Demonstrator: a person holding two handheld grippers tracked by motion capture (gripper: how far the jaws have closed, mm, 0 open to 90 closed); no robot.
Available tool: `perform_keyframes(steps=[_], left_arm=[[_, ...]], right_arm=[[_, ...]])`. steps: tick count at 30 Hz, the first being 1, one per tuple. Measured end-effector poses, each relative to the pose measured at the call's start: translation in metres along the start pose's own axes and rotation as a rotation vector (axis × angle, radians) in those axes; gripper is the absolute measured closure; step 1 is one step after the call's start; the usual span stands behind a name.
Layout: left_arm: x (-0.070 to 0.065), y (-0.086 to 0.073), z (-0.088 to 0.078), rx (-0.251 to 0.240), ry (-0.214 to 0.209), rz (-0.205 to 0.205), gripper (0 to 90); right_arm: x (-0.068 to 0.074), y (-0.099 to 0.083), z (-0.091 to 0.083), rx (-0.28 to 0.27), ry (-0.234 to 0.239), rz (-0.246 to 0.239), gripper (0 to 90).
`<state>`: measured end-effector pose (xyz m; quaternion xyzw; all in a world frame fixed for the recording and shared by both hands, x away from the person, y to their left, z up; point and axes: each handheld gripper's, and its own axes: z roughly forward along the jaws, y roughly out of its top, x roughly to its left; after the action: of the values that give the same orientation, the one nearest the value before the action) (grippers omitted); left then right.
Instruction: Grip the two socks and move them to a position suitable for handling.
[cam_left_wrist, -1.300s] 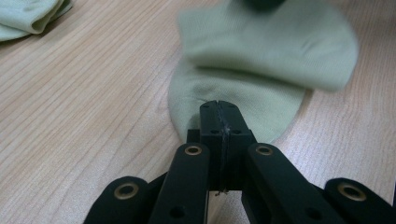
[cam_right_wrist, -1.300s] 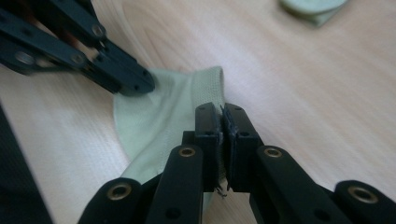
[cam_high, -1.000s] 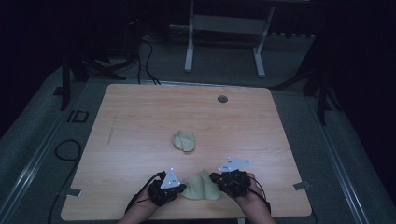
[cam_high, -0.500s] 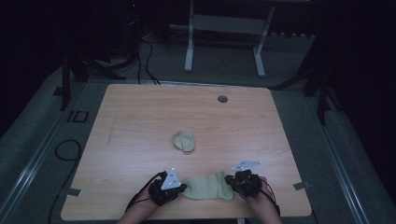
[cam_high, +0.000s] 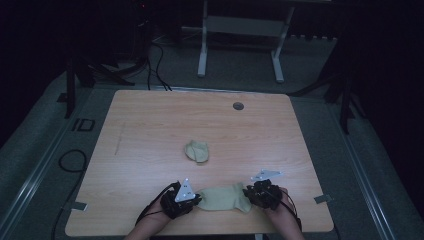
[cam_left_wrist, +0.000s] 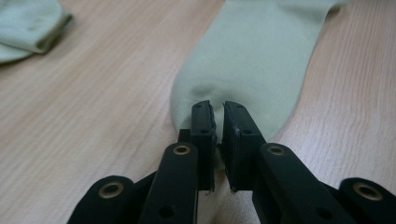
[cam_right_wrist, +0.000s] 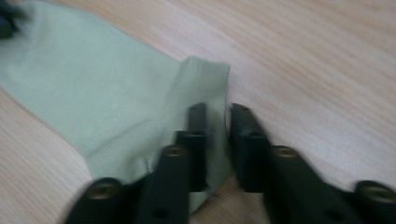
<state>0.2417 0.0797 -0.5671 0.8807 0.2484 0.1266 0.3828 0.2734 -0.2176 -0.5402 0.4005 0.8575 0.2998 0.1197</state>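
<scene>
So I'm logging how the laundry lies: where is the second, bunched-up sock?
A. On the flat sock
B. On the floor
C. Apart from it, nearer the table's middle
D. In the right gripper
C: in the high view the bunched-up sock lies alone toward mid-table, clear of the flat sock between the grippers.

The room is dim, its far side nearly black. A light wooden table (cam_high: 150, 125) with rounded corners stands on grey carpeted floor (cam_high: 30, 150), a round grommet hole (cam_high: 238, 106) near its far edge. Beyond it stands a pale metal frame (cam_high: 240, 45) on two legs. Black cables (cam_high: 155, 65) trail across the floor to the left, and a cable loop (cam_high: 70, 160) lies beside the table.
</scene>
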Motion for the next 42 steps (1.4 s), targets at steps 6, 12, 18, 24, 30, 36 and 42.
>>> perform_keyframes(steps=[6,12,18,24,30,36,42], left_arm=[[-0.006,0.012,-0.008,-0.053,-0.023,-0.040,82.8],[-0.007,0.008,0.010,0.026,-0.018,-0.042,85.3],[-0.004,0.005,0.009,0.015,-0.011,-0.047,85.4],[-0.007,0.004,0.008,0.012,0.004,-0.031,85.5],[-0.006,0.002,0.008,0.006,-0.002,-0.050,85.9],[-0.007,0.002,0.007,0.004,-0.015,-0.053,83.7],[-0.007,0.002,0.006,-0.029,-0.074,-0.096,65.2]], right_arm=[[0.011,0.013,-0.020,-0.066,0.033,-0.038,79.9],[0.022,0.008,-0.005,-0.022,0.063,-0.055,84.9],[0.028,-0.009,0.006,0.047,0.046,-0.107,84.8],[0.023,-0.019,0.000,0.032,0.071,-0.063,84.8],[0.020,-0.025,-0.003,0.010,0.086,-0.039,83.8],[0.018,-0.020,0.001,0.011,0.089,-0.039,79.9],[0.020,-0.018,0.001,0.016,0.104,-0.041,71.5]])
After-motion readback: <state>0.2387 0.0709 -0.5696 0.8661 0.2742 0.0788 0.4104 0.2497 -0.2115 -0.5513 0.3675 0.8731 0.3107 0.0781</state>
